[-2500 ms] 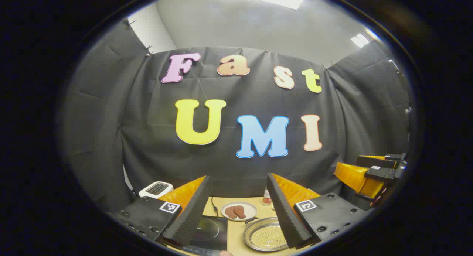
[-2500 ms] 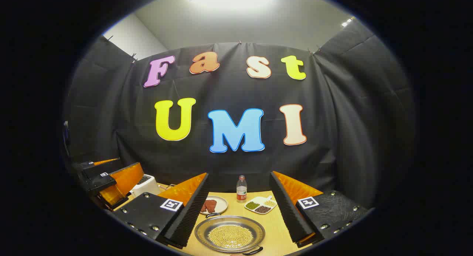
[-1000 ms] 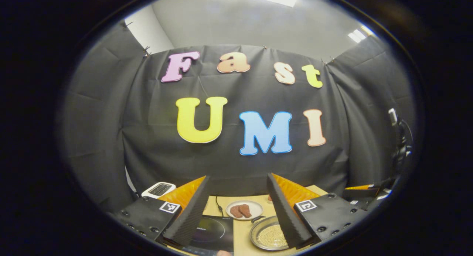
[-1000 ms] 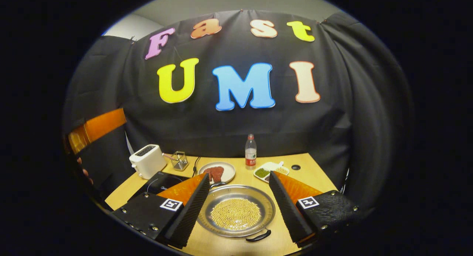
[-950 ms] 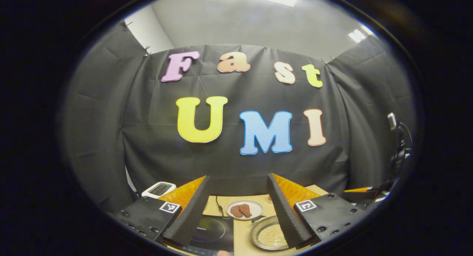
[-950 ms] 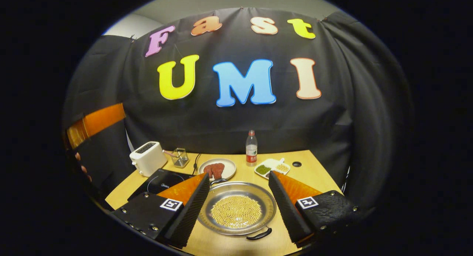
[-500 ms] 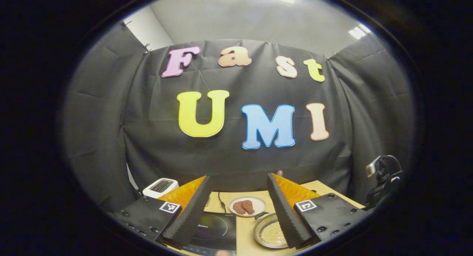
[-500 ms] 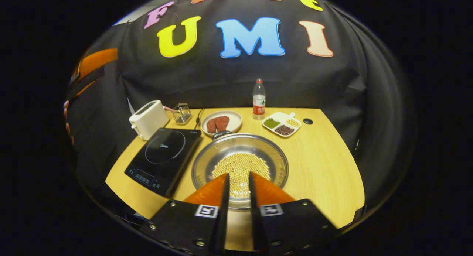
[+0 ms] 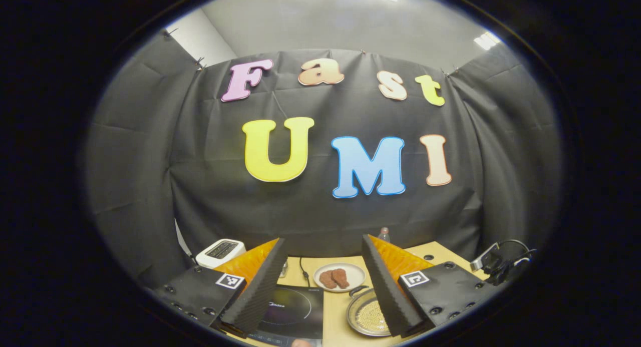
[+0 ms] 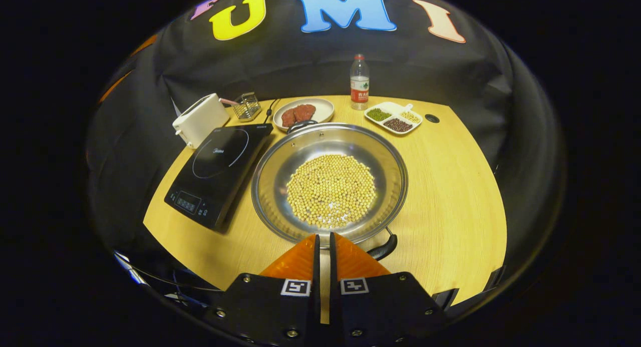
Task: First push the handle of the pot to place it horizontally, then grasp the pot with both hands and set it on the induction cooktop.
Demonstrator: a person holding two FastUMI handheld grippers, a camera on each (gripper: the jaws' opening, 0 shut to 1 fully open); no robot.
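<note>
Fingers of the right gripper [image 10: 323,242] are nearly pressed together, a thin slit between them, tips at the pot's [image 10: 329,183] near rim beside its black handle [image 10: 383,248]. Left gripper [image 9: 323,282] fingers are spread wide, holding nothing. Pot sits on the table [image 10: 450,187] just right of the cooktop [image 10: 220,169]. Farther back stand a toaster [image 10: 199,118], plate [image 10: 303,111] and bottle [image 10: 359,82].

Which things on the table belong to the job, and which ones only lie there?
For the job:
- pot with beans
- its near handle
- induction cooktop
- right tongs, nearly closed
- left tongs, open

Only lying there:
- toaster
- wire basket
- plate of meat
- bottle
- divided dish
</note>
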